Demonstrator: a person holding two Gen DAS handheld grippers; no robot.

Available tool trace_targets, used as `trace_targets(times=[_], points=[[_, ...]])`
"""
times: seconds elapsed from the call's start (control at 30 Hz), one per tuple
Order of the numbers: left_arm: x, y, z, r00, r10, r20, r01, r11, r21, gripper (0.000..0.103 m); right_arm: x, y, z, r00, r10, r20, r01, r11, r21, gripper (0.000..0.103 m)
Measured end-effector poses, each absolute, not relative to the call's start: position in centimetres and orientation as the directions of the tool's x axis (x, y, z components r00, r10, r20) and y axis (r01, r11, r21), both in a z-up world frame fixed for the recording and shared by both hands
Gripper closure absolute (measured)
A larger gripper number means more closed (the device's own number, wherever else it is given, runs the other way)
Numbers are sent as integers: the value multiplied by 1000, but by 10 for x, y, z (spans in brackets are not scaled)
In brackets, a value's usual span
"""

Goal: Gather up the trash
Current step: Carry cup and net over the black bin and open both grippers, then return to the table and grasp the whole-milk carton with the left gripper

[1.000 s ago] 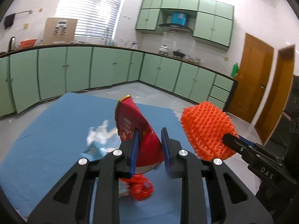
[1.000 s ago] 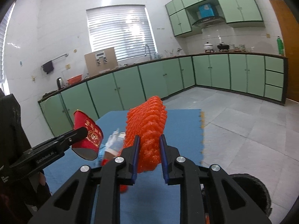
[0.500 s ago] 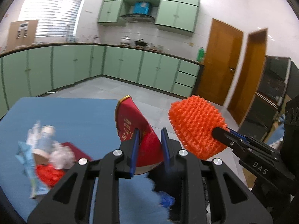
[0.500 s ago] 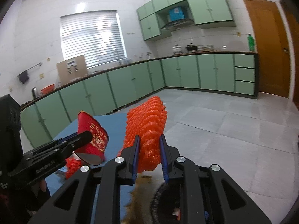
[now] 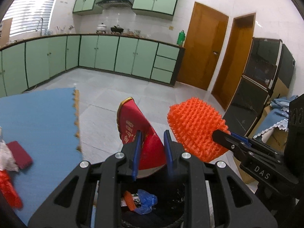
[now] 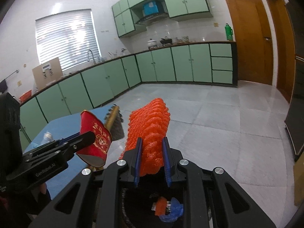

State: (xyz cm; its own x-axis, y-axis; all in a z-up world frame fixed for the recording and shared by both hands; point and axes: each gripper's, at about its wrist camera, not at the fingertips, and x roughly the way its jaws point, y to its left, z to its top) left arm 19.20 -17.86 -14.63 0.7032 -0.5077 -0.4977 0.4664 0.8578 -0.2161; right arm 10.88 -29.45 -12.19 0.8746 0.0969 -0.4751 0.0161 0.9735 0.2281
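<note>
A: Kitchen, mid-collection. The left claw [image 5: 152, 142], at lower centre of its frame, is clamped on a squashed red paper cup [image 5: 139, 131], rim tilted up and away.

B: And the right claw [image 6: 151, 153]?

A: Pinched tight on an orange foam fruit net [image 6: 150, 131], standing upright out of the jaws. From the left view it shows at right of frame, just beside the cup but not touching it.

B: Why held so high and forward?

A: Both pieces hang above a dark trash bin [image 5: 171, 199] at the bottom edge, which already holds a blue bag [image 5: 146, 202] and an orange scrap. It looks like a position for dropping.

B: What remains?

A: At lower left, the blue mat [image 5: 43, 117] carries more litter: a dark red flat piece [image 5: 20, 154], some crumpled white stuff, another orange bit. Neither claw has let go yet.
</note>
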Motion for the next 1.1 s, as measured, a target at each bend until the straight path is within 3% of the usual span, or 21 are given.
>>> trace_targets(times=[0.4, 0.57, 0.73, 0.83, 0.9, 1.0, 1.1], points=[[222, -216, -185, 644, -504, -575, 477, 853, -212, 81, 130, -330, -176, 825, 54, -562, 105, 963, 247, 83], [236, -231, -196, 611, -505, -610, 483, 848, -218, 80, 137, -335, -189, 806, 54, -589, 122, 959, 256, 77], [238, -229, -197, 599, -517, -612, 490, 841, -230, 64, 135, -345, -193, 801, 39, -598, 154, 951, 268, 58], [238, -225, -193, 603, -515, -609, 481, 844, -238, 63, 131, -351, -192, 800, 9, -600, 187, 946, 264, 46], [237, -219, -187, 615, -511, -600, 468, 850, -244, 59, 126, -353, -186, 802, -25, -597, 219, 942, 255, 24], [229, -205, -170, 658, -491, -571, 443, 866, -232, 43, 117, -350, -170, 817, -52, -574, 232, 941, 246, 8], [219, -186, -150, 699, -465, -543, 420, 882, -215, 34, 108, -341, -150, 842, -37, -539, 209, 942, 262, 6]])
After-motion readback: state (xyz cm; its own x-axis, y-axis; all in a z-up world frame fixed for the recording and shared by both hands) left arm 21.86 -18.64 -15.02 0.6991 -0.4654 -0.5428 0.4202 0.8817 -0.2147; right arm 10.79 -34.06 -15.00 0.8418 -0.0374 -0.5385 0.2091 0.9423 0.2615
